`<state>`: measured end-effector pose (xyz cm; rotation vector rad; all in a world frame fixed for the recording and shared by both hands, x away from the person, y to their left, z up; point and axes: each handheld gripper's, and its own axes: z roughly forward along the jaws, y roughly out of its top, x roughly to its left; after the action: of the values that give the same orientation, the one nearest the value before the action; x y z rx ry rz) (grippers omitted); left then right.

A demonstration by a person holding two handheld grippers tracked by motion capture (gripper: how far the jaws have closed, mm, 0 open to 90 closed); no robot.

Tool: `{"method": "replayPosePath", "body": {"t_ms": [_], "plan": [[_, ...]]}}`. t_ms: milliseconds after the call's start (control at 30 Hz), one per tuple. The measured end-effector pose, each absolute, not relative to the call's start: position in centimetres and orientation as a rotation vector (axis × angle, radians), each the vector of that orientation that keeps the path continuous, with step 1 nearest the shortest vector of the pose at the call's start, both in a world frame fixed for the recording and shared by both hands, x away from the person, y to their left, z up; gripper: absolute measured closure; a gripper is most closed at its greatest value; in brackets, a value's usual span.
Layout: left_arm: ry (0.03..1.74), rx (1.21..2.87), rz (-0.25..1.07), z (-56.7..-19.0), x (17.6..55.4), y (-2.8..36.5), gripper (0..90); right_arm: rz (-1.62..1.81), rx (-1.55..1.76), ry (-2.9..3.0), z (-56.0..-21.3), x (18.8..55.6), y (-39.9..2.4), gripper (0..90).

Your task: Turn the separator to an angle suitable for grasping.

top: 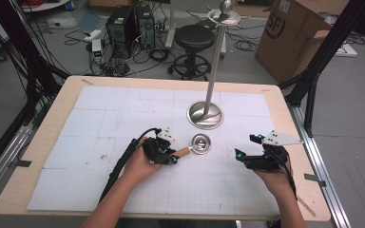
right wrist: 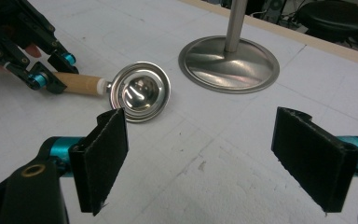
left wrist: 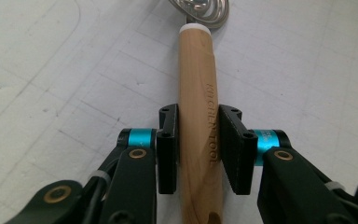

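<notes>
In the high view, the left gripper (top: 170,156) lies low on the white gridded mat (top: 100,142), pinching the wooden handle (top: 183,152) of a small steel ladle (top: 201,144), whose bowl rests on the mat just in front of the steel stand (top: 205,115). The right gripper (top: 249,152) hovers well apart to the right. A cardboard box (top: 292,33) on the floor beyond the table carries the letters "SF".

In the left gripper view, both pads (left wrist: 168,149) press the handle (left wrist: 198,116) from either side, about midway along it; "KITCHEN TOOL" is stamped into the wood. For a clean lift I judge the grip should stay square and firm, since the heavy bowl could tip the ladle forward.

In the right gripper view, the jaws stand spread wide with nothing between them, facing the ladle's bowl (right wrist: 142,91) and the stand's base (right wrist: 228,58).
</notes>
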<state>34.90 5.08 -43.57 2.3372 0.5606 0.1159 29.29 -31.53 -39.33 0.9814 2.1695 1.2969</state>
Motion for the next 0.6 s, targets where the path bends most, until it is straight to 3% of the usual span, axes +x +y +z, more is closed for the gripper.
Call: {"method": "replayPosePath", "body": {"t_ms": [333,600], "plan": [[0.577,2.323,0.215,-43.52,34.74,4.55,55.2,1.294,0.986,2.174,-39.40,29.27,-31.49,17.5],[0.586,2.314,0.212,-43.34,35.10,4.20,55.7,1.283,0.976,2.187,-39.60,29.43,-31.17,17.5]]}}
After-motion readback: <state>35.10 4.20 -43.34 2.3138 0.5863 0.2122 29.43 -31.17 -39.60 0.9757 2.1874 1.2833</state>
